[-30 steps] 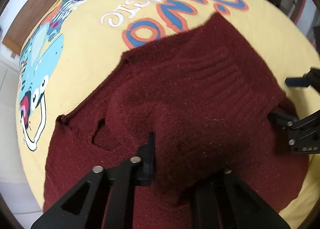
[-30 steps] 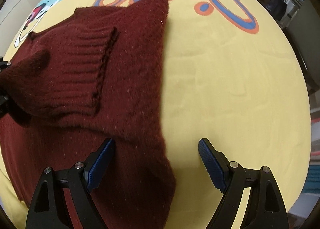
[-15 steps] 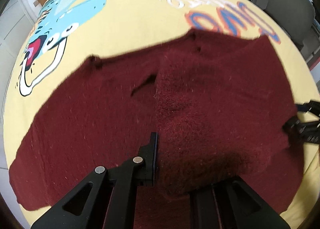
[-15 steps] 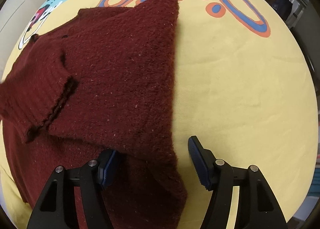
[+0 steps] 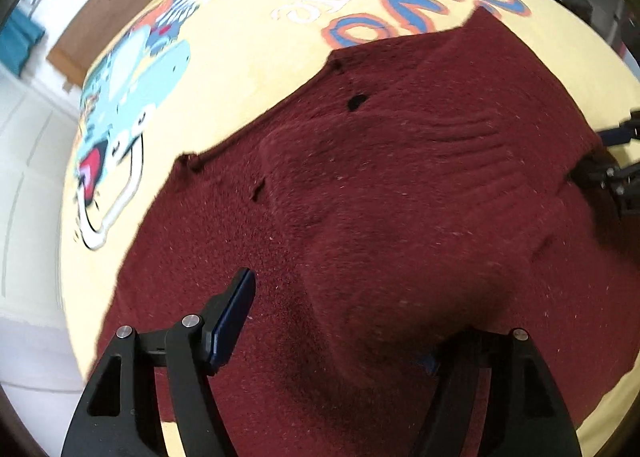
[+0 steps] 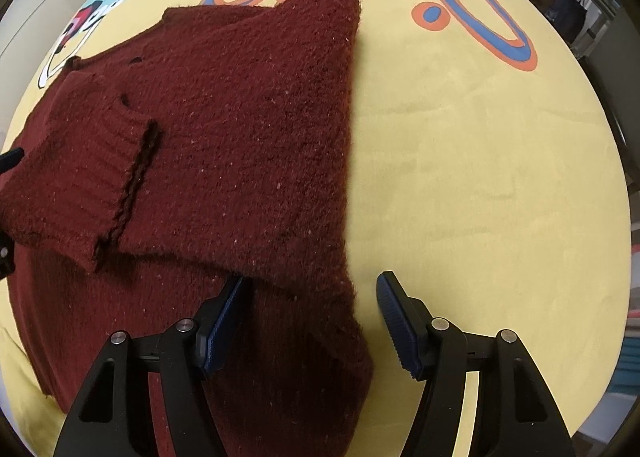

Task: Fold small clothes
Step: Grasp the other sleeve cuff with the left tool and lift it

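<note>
Free room: bare yellow sheet (image 6: 460,161) right of sweater (image 6: 240,145), open to far edge w/ "Dino" print (image 6: 472,13). Obstacle: sweater covers left and centre, folded layers raised. In left view, right gripper (image 5: 616,161) sits at sweater's right edge; sheet left of it is bare.

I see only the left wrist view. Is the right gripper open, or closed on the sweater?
Observer: Open. The right gripper straddles the sweater's side edge and grips nothing.
Operator: Where are its fingers?
Observer: One finger is at the folded flap's edge, the other over the bare yellow sheet.
Operator: And the ribbed cuff?
Observer: The ribbed cuff lies folded inward on top of the body.
</note>
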{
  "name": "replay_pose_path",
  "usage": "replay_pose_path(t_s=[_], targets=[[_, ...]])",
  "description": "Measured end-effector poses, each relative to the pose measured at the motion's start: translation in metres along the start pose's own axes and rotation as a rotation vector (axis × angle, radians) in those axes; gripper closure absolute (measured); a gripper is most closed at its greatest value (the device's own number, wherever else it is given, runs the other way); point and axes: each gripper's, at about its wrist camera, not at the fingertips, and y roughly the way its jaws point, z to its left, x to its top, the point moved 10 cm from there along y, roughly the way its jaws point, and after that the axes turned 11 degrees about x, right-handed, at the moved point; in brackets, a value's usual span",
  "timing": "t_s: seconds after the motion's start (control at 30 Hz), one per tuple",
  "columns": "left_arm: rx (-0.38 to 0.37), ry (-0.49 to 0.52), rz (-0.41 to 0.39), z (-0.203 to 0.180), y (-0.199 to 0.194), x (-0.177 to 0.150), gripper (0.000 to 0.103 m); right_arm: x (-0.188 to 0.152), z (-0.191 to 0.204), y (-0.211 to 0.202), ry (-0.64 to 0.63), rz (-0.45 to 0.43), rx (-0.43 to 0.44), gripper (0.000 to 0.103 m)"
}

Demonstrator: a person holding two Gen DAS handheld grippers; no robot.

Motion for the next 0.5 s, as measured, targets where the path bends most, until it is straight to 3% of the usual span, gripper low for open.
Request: replay_pose_path(t_s=[0.17, 0.3, 0.33, 0.37, 0.43, 0.5], targets=[[0.030, 0.070, -0.029, -0.021, -0.008, 0.006, 0.038, -0.008, 0.000, -0.004, 0.002, 0.005, 0.006, 0.035], [-0.026, 0.052, -0.029, -0.039, -0.009, 0.006, 0.040, -0.014, -0.007, 0.000, 0.002, 0.007, 0.007, 0.035], [-0.047, 0.041, -0.023, -0.040, -0.009, 0.006, 0.052, -0.014, -0.006, 0.000, 0.003, 0.007, 0.008, 0.035], [-0.078, 0.025, -0.012, -0.043, -0.008, 0.009, 0.071, -0.014, -0.006, 0.001, 0.004, 0.007, 0.009, 0.035], [-0.126, -0.024, 0.017, -0.041, -0.005, 0.013, 0.093, -0.015, -0.005, 0.000, 0.005, 0.010, 0.010, 0.035], [-0.166, -0.068, 0.016, -0.038, -0.006, 0.018, 0.094, -0.017, -0.006, 0.000, 0.007, 0.010, 0.013, 0.035]])
